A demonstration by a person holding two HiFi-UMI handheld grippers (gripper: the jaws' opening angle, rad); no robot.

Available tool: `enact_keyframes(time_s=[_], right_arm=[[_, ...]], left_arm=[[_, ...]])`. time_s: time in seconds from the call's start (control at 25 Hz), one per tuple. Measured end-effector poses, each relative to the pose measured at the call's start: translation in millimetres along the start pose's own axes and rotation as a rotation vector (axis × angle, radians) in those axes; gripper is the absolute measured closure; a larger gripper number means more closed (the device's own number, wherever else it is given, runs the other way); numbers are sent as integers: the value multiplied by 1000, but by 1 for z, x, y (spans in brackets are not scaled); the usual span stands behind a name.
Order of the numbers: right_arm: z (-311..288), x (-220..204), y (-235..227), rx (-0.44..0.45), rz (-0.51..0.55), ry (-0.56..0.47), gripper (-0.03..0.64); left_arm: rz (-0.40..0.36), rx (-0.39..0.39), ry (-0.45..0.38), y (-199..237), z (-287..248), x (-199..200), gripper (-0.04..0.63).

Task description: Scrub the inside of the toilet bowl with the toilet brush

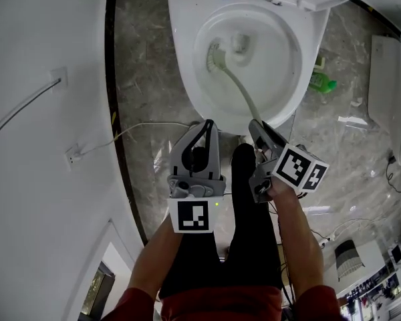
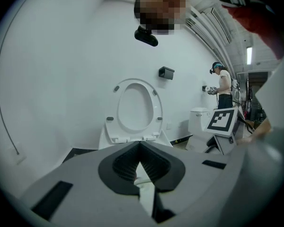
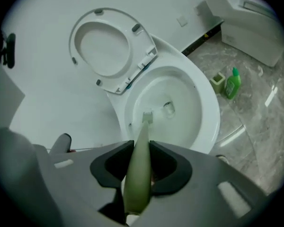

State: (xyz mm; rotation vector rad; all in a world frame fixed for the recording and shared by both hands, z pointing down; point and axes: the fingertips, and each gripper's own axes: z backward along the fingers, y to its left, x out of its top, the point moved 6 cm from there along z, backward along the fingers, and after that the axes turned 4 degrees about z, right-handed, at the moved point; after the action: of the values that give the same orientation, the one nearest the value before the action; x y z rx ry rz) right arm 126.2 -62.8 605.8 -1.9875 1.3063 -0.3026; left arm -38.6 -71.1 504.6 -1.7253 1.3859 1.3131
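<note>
The right gripper (image 3: 142,148) clamps the upper handle of the pale green, long-handled plastic toilet brush (image 1: 244,93). Its bristle head sits inside the white ceramic toilet bowl (image 1: 187,85), seemingly touching the wall. The brush looks light, smooth and slightly springy, so it may twist. The left gripper (image 2: 140,150) is closed and empty.

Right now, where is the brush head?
In the head view the brush head sits inside the toilet bowl, on its left wall beside the drain; the right gripper holds its handle.
</note>
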Motion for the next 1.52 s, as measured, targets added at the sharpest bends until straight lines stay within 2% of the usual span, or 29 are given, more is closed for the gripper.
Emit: enact_keyframes(time_s=[0.08,0.32,0.48,0.6,0.64,0.72,0.84,1.0,1.12,1.28,1.52], right_arm=[[-4,3,1,17,-52,-7,503],[-38,11,-10,-20,-108,-16,503],[-61,26,-21,-65,-151,-31,503],[-66,40,-34,-120,-130,-46,502],[-65,46,-37,-141,-96,-52,502],[-59,60,-37,-186,37,-71,502],[-48,82,-18,-245,346,-91,503],[-43,96,29,-274,768,-86,503],[-40,98,63,-285,993,-68,503],[-38,91,81,-288,1157,-53,503],[-77,91,55,-316,1156,46,503]], left_arm=[[0,0,0,2,-1,1,591],[-7,2,14,8,-4,-1,591],[-6,0,13,7,-6,-2,591],[-7,-6,13,5,-6,-3,591],[-8,-9,13,5,-6,-3,591],[-7,-13,12,4,-6,-3,591],[-14,-18,23,3,-5,-4,591],[-2,-9,15,4,-4,-2,591],[-4,-2,11,6,-4,2,591],[1,23,-1,15,-3,6,591],[27,59,-23,23,1,9,591]])
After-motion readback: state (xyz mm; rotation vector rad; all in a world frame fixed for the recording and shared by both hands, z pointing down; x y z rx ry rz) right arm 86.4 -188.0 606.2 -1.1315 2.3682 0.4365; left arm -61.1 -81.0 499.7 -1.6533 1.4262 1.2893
